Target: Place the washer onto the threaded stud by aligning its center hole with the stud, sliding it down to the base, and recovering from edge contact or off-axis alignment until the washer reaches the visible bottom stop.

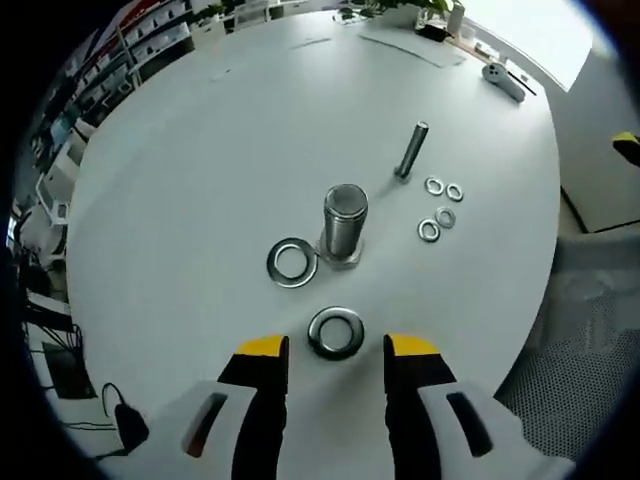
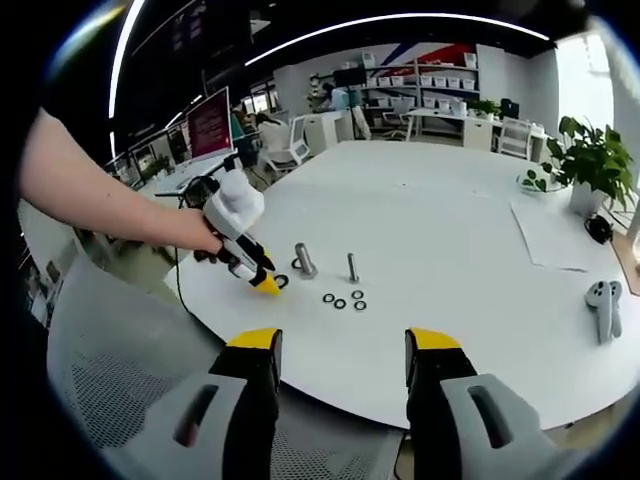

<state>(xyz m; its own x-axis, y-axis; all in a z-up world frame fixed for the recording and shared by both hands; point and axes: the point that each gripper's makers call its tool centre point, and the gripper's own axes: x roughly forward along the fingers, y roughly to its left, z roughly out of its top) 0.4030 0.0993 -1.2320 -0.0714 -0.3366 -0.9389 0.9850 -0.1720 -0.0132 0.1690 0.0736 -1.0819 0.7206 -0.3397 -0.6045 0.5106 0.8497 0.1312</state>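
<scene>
A thick threaded stud (image 1: 344, 222) stands upright on the white table (image 1: 200, 170), head down. One large washer (image 1: 292, 262) lies flat just left of its base. A second large washer (image 1: 336, 332) lies nearer, right between the yellow tips of my left gripper (image 1: 338, 348), which is open and hovers over it. My right gripper (image 2: 345, 345) is open with nothing in it, held off the table's near edge. In the right gripper view the left gripper (image 2: 262, 280) is seen in a person's hand, pointing down at the washer beside the stud (image 2: 304, 260).
A thinner bolt (image 1: 411, 150) stands behind the stud, with several small washers (image 1: 440, 205) to its right. A white controller (image 2: 603, 305) lies on the table's right side, with papers and a potted plant (image 2: 590, 160) behind. A mesh chair (image 2: 110, 380) sits near the table's edge.
</scene>
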